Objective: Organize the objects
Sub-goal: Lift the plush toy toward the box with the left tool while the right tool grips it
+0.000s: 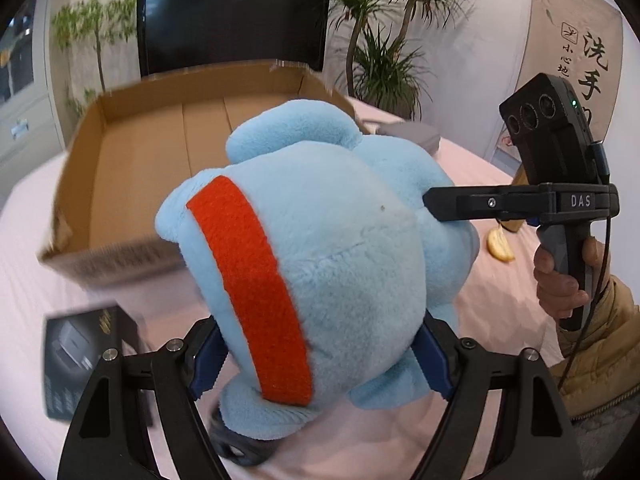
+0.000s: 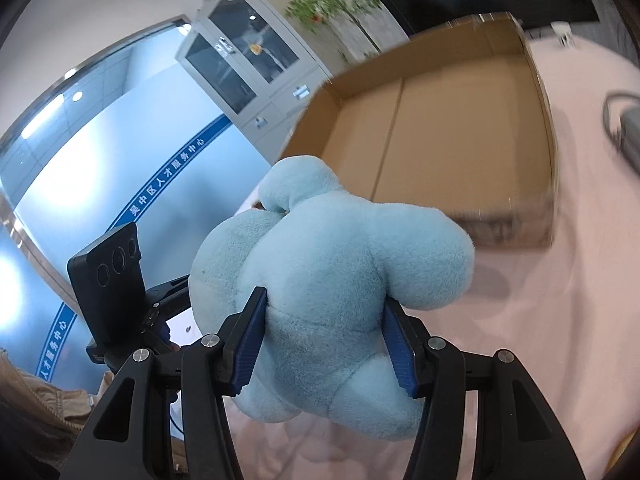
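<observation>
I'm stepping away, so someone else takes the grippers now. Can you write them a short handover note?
Left gripper: shut on the blue plush toy.
Right gripper: shut on the same toy, from its other side.
The toy hangs above the pink cloth, short of the cardboard box, whose visible floor is bare.
Done: toy gripped by both.
Left: put it in the box; a black box and a yellow piece lie on the cloth.

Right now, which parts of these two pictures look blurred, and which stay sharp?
Left wrist view: the plush toy is sharp, while the cardboard box edge and the black box smear. Right wrist view: the toy is sharp, the cardboard box's near wall and the background are streaked; both views bend at the rim.
</observation>
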A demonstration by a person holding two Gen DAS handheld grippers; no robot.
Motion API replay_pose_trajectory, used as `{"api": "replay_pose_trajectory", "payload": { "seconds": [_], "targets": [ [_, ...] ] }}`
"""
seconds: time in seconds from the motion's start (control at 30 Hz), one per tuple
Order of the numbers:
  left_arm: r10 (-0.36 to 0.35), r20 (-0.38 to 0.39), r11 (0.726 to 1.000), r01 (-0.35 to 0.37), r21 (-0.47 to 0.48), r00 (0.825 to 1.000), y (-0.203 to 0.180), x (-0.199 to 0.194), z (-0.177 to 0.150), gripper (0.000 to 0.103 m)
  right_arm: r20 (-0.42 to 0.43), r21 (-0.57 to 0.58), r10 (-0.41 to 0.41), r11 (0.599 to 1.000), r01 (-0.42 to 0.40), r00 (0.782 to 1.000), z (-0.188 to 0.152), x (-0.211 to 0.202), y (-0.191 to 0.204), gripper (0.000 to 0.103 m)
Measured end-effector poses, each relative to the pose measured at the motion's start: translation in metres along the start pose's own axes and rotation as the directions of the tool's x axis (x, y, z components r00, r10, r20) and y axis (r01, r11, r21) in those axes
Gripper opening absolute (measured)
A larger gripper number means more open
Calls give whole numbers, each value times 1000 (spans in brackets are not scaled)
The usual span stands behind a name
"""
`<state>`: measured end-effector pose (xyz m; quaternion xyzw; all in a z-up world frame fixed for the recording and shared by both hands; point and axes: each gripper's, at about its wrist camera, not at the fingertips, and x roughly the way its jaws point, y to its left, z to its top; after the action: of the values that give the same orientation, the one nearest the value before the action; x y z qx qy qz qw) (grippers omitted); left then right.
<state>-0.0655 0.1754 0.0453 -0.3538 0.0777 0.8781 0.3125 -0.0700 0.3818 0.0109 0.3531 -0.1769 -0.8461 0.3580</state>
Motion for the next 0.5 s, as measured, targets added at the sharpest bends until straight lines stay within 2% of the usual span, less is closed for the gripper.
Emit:
{"api": "replay_pose_trajectory", "payload": {
  "seconds": [0.27,0.5],
  "targets": [
    [45,107,998,-50,41,993,12,0,57,80,96,-104,-31,994,41,995,60,-27,18,54],
    [40,135,999,-44,28,990,39,28,88,80,133,-110,-47,992,62,990,100,-23,9,54]
  ]
}}
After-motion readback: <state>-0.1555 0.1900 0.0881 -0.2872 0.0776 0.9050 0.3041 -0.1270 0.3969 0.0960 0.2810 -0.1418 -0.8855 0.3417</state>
